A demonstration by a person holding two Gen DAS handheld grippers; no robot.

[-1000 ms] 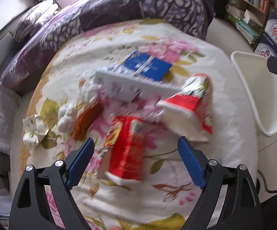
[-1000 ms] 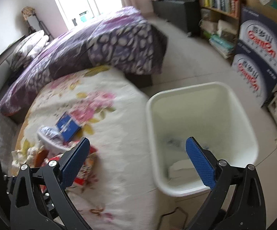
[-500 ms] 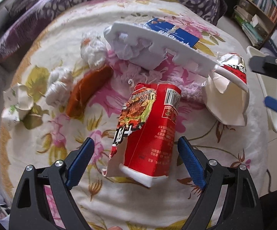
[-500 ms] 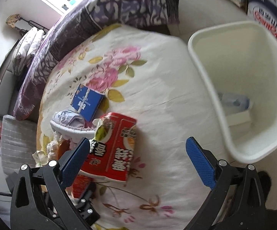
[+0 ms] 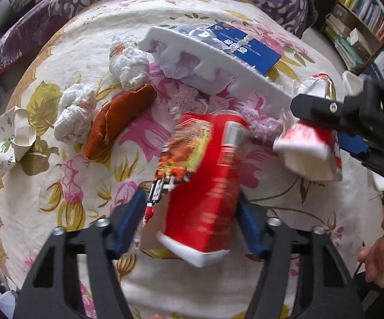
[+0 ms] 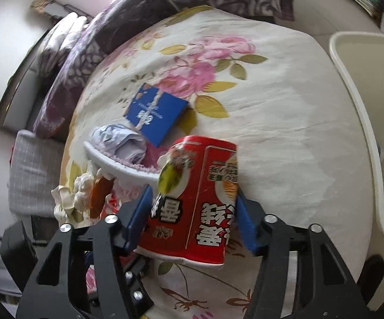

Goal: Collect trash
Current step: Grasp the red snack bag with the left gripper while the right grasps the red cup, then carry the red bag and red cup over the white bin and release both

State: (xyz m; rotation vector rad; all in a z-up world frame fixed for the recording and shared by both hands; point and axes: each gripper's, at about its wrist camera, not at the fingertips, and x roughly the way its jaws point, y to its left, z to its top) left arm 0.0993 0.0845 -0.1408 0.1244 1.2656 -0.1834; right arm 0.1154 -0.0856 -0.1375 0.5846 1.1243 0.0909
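Note:
Two crushed red noodle cups lie on the flowered bedspread. One red cup (image 5: 205, 186) sits between the blue pads of my left gripper (image 5: 192, 218), whose jaws are closing and touch its sides; the cup is blurred. The other red cup (image 6: 205, 194) is between the pads of my right gripper (image 6: 192, 215), also closing and pressing both its sides. In the left wrist view that second cup (image 5: 311, 151) shows at the right under the other gripper's black frame. The white bin (image 6: 364, 133) stands beside the bed to the right.
More trash lies beyond the cups: a long white foam piece (image 5: 218, 61), a blue box (image 5: 247, 45), crumpled tissues (image 5: 128, 61), a brown cloth (image 5: 117, 117), a squashed paper cup (image 5: 13, 138). A person's hand (image 5: 378, 252) is at the lower right. A purple quilt covers the far bed.
Both grippers came down onto the bed, each over a red cup. Their jaws went from wide open to narrowed around the cups, and the right view swung from the bin to the bed.

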